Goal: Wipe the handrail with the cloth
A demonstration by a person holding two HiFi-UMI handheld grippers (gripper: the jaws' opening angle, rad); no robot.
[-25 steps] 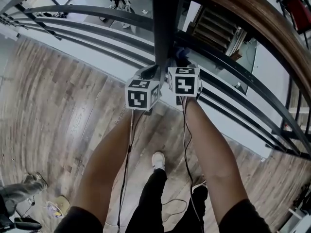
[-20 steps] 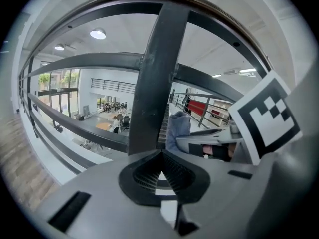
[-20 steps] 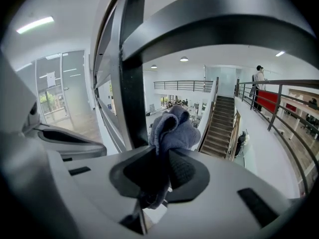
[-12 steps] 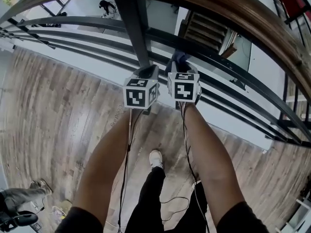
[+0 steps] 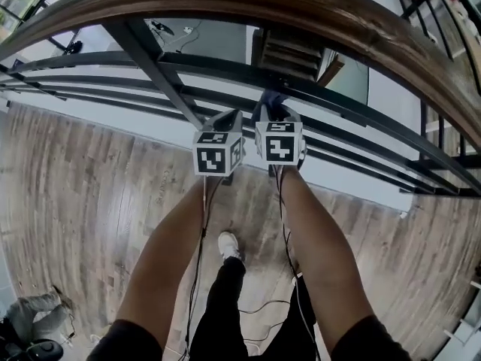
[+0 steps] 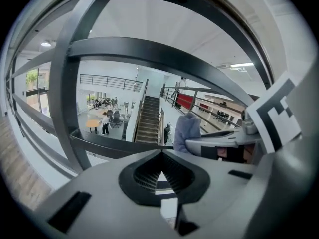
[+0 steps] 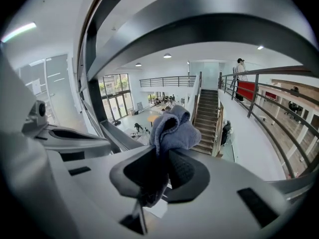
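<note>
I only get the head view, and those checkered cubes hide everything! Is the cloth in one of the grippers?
Observer: Yes, the right gripper is shut on a blue-grey cloth, bunched between its fingers.
Operator: Does the left one hold something too?
Observer: No, the left gripper is shut with nothing between its fingers.
Operator: Is the cloth rubbing anything?
Observer: Not that I can see. Its top stands free, with a dark railing bar arching above it.
</note>
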